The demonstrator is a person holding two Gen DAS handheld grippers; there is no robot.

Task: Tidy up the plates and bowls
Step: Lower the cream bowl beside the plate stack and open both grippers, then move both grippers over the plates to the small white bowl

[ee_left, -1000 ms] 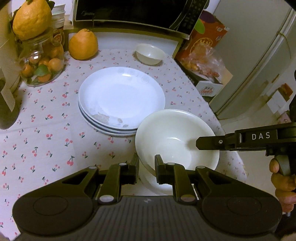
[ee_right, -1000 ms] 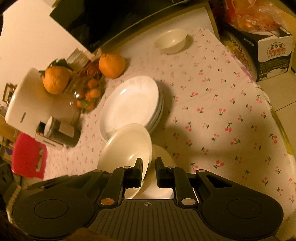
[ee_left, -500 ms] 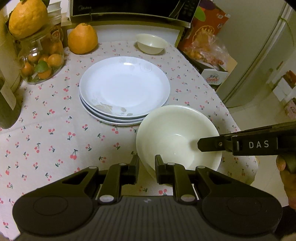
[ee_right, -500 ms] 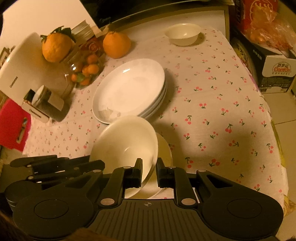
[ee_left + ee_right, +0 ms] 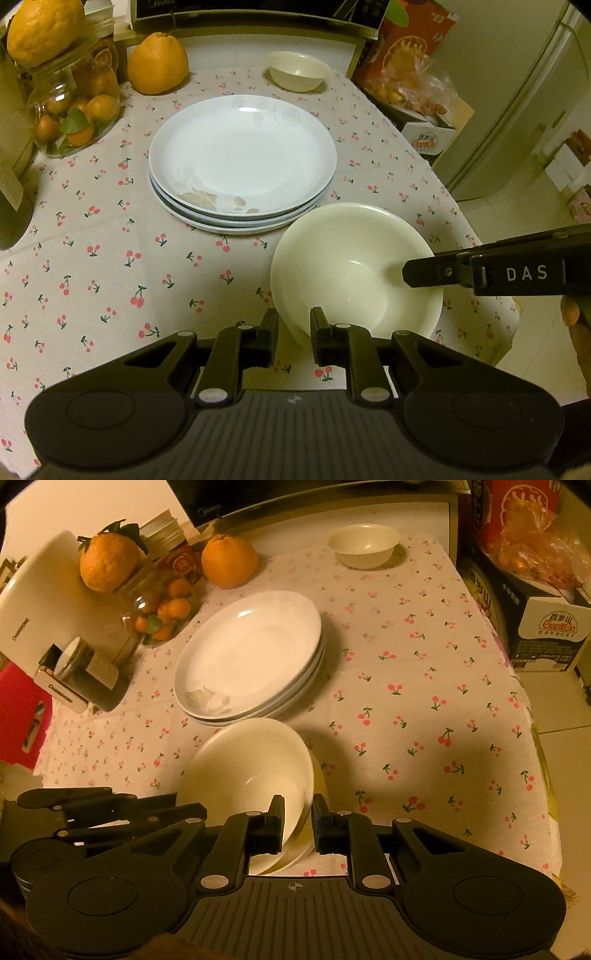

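Bowl step in hand — both grippers are on the big bowl point(image 5: 354, 266), near the table's front edge, just beside the plate stack point(image 5: 242, 162).

Left wrist view: my left gripper point(image 5: 293, 332) has its jaws a little apart, straddling the bowl's near rim; whether the pads bite I cannot tell. The right gripper point(image 5: 410, 273) reaches in from the right across the far rim. Small bowl point(image 5: 298, 70) sits well apart at the back, by the orange point(image 5: 157, 62).

Right wrist view: right gripper point(image 5: 298, 819) is clamped on the bowl's rim point(image 5: 295, 823), bowl tilted. A second bowl point(image 5: 319, 779) seems to sit under it.

Next move, I judge: settle the bowl level into the one below, then let go gently; the small bowl is still to collect.

Versus 1.0 s ago — the bowl shows more cloth beneath it in the left view and appears less steeply tipped in the right view; plates and small bowl unmoved.
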